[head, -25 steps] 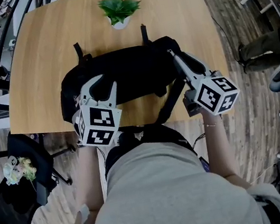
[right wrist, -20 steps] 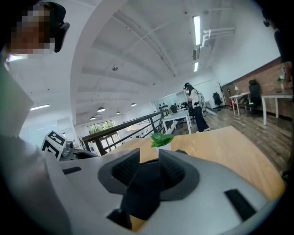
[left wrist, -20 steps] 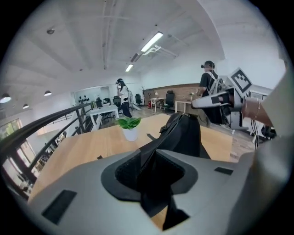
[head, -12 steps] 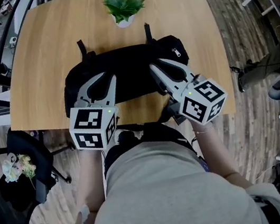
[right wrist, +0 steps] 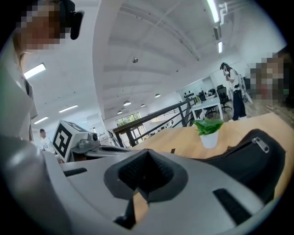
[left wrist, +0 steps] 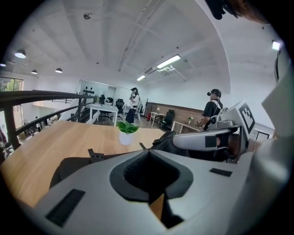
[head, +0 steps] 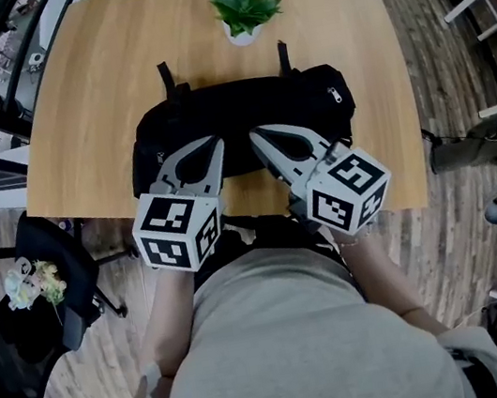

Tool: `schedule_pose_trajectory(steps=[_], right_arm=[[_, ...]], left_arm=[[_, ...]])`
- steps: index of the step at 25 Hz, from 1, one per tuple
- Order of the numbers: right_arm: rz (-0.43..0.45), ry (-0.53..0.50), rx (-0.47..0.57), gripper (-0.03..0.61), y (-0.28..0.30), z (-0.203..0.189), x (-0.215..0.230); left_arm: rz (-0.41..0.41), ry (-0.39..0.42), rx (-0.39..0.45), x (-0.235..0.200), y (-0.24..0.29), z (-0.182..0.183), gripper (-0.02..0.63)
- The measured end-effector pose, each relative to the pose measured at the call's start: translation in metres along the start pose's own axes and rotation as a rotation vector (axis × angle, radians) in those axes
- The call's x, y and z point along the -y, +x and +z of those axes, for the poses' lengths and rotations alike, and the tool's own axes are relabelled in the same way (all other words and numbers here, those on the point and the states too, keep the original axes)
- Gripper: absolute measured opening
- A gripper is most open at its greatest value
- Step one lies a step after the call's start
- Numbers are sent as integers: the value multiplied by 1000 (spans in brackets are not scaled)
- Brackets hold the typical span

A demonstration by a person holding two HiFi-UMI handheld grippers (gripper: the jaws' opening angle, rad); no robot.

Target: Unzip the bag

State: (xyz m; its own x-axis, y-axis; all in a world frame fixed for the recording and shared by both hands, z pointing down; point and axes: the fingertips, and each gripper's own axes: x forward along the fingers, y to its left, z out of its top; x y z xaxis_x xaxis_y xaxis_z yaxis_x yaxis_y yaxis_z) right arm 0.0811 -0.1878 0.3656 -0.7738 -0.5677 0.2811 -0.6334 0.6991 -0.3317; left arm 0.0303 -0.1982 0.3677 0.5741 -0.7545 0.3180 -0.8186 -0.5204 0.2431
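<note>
A black bag [head: 242, 109] lies lengthwise on the wooden table [head: 79, 99]; its silver zipper pull [head: 334, 94] hangs at the right end. The bag also shows low in the left gripper view [left wrist: 76, 166] and at the right of the right gripper view [right wrist: 250, 160], with the pull [right wrist: 262, 145] on its top. My left gripper [head: 216, 140] and right gripper [head: 252, 132] point at the bag's front middle, tips close together. Both have just closed and are shut, with nothing visible between the jaws [left wrist: 148, 152] [right wrist: 147, 151]. Whether the tips touch the bag is unclear.
A small potted plant [head: 243, 15] stands behind the bag near the far table edge. Two strap ends [head: 167, 74] stick out behind the bag. An office chair [head: 48, 276] stands left of the table. People stand far off in the room [left wrist: 212, 103].
My right gripper has swept left from the bag's right end to its middle. Both grippers' jaws have closed. The left gripper has rolled and lifted slightly.
</note>
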Motion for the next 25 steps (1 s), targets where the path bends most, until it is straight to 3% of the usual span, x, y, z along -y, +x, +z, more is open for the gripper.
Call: schedule_pose_trajectory(steps=[8,25], right_arm=[[-57,-53,-62,6,8,-12,-1],[-29,-110,-126,6,-5,-9,5]], left_arm=[[34,-12,-38,-12,-8,-14,18],[-65,-6,-56,4,0,-18,17]])
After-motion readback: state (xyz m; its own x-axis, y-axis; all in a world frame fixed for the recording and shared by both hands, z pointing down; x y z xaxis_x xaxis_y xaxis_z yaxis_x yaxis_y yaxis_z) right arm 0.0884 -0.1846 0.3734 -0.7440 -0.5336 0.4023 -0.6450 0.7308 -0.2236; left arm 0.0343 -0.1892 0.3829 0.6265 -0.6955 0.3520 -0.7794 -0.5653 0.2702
